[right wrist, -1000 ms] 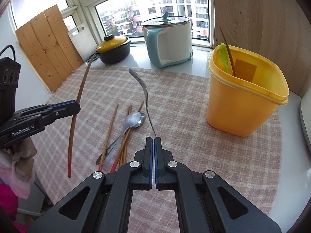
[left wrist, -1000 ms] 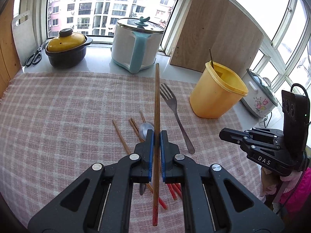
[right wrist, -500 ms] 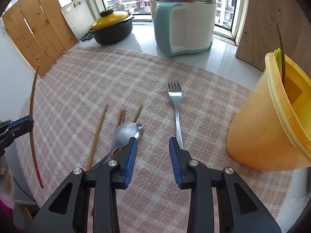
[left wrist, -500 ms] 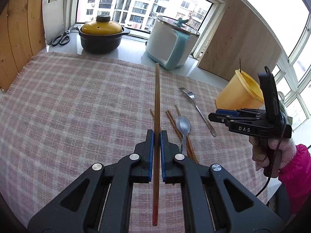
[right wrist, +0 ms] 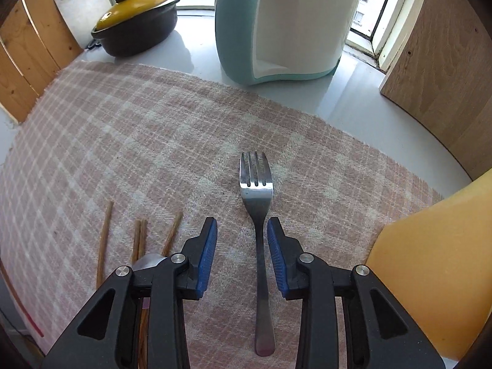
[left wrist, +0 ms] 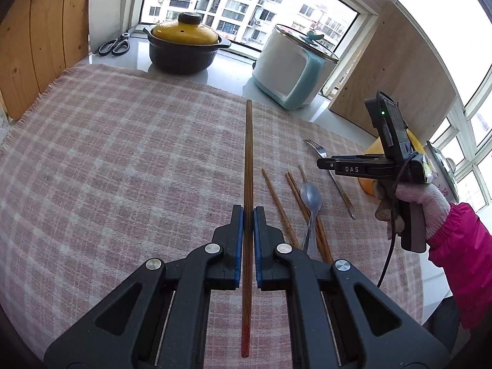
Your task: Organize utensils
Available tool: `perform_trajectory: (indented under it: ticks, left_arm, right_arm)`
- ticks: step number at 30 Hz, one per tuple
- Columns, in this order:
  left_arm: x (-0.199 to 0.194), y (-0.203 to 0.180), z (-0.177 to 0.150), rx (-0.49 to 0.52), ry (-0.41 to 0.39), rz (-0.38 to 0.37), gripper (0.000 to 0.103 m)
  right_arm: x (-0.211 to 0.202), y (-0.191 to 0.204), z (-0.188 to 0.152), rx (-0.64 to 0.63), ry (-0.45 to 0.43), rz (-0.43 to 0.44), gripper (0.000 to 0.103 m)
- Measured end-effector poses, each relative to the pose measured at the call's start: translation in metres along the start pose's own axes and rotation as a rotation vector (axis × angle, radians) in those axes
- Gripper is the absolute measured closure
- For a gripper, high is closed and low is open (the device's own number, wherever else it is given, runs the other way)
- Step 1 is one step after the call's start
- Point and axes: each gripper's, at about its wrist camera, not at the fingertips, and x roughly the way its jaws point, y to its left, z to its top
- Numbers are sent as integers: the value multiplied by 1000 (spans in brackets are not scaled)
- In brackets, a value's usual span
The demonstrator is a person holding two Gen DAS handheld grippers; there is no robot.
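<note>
- The fork (right wrist: 257,246) lies flat on the checked cloth (right wrist: 123,141), tines toward the window, and its handle runs right between the blue pads of the right gripper (right wrist: 242,255).
- That gripper's jaws are parted around the handle with a gap on each side, so nothing is gripped there.
- It's tipped steeply down over the fork; in the left view a gloved hand (left wrist: 430,203) with a pink sleeve (left wrist: 461,264) holds it.
- The left gripper (left wrist: 248,215) has its jaws clenched on one long chopstick (left wrist: 247,166), red end toward the camera, the other end pointing out over the cloth.
- More chopsticks (left wrist: 279,206) and a spoon (left wrist: 311,203) lie loose on the cloth between the two grippers, just left of the fork.
- The yellow tub (right wrist: 430,270) sits close on the right of the fork, so that side is tight.
- The cloth is bare ahead and to the left, up to the white-and-teal cooker (right wrist: 283,24) and the yellow-lidded pot (right wrist: 135,21) on the tabletop (right wrist: 353,92) by the window.
- Wooden boards (right wrist: 446,61) stand at the right edge, and wooden slats (left wrist: 37,37) at the left.
</note>
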Motion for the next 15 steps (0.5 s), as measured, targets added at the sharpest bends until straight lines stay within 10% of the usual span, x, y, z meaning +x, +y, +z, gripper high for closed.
perform_trajectory:
  ticks: [15]
  left_arm:
    - [3, -7, 6, 14, -9, 8, 99]
  right_arm:
    - [12, -14, 9, 52, -5, 55, 85]
